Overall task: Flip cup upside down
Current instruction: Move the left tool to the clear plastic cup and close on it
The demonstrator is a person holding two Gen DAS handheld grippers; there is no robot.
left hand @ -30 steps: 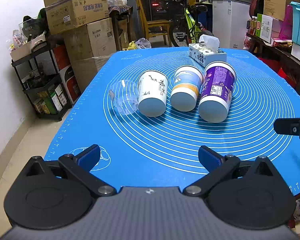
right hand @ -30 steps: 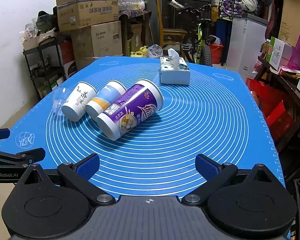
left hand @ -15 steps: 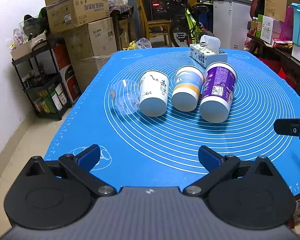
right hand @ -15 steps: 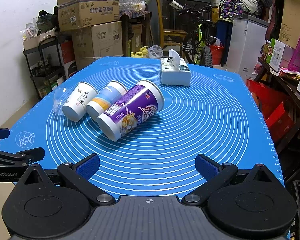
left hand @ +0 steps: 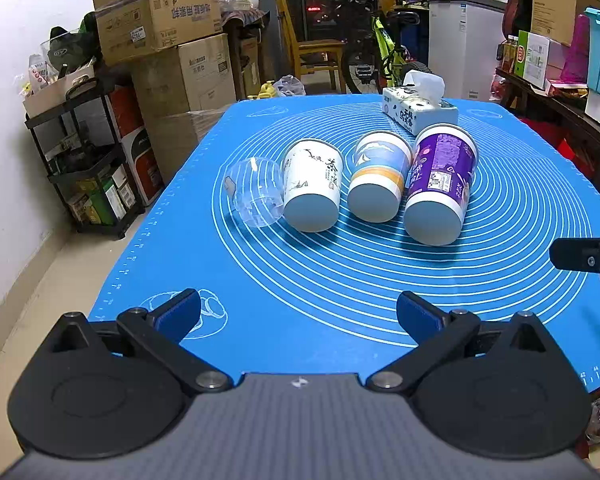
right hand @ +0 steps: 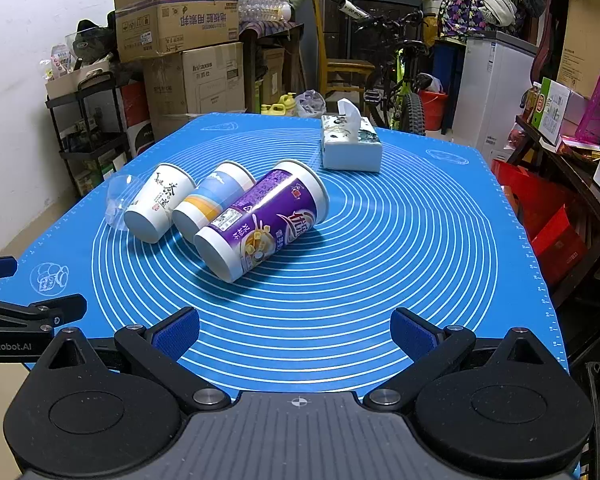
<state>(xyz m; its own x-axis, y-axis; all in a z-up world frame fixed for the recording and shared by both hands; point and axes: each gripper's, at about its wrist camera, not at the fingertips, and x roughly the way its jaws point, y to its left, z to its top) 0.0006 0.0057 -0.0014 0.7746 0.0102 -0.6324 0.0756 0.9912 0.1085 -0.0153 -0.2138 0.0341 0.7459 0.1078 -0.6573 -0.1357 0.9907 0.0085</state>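
Observation:
Several cups lie on their sides in a row on the blue mat [left hand: 320, 300], bases toward me: a clear plastic cup [left hand: 254, 192], a white cup with ink drawing [left hand: 312, 188], a blue and orange cup [left hand: 378, 180] and a purple cup [left hand: 440, 188]. In the right wrist view the same row shows as clear cup [right hand: 118, 200], white cup [right hand: 158, 206], blue and orange cup [right hand: 212, 204] and purple cup [right hand: 262, 218]. My left gripper [left hand: 298, 314] is open and empty, well short of the cups. My right gripper [right hand: 294, 332] is open and empty near the mat's front edge.
A tissue box [left hand: 418, 110] stands behind the cups, also in the right wrist view [right hand: 350, 146]. Cardboard boxes [left hand: 168, 32] and a black shelf [left hand: 88, 160] stand left of the table, a bicycle [left hand: 380, 52] and white fridge [left hand: 464, 40] behind it.

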